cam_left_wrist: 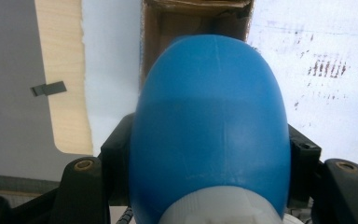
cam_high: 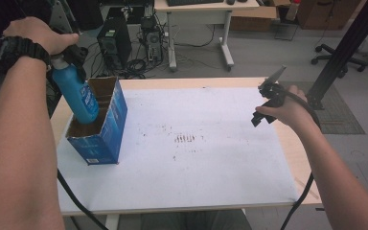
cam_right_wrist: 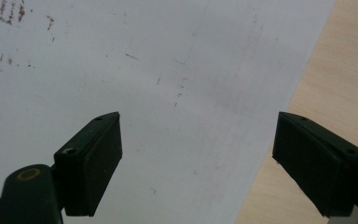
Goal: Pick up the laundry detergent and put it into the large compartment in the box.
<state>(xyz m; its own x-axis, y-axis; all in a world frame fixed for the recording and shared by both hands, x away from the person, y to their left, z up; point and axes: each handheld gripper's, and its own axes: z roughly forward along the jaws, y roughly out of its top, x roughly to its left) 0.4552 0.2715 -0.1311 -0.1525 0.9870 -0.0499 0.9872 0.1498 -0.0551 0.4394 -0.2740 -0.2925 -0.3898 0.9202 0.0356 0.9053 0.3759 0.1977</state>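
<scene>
A blue plastic bottle with a white cap hangs tilted at the table's left, its lower end inside the open top of a blue cardboard box. My left gripper is shut on the bottle near its cap. In the left gripper view the bottle sits between the two black jaws of that gripper, with the box's brown inside beyond it. My right gripper hovers over the table's right side. It stands open with nothing between its jaws, above the white sheet's edge.
A white sheet with brown smudges covers the wooden table. Behind the table stand computer towers, cables and a desk. A black slanted post rises at the right, by an office chair base.
</scene>
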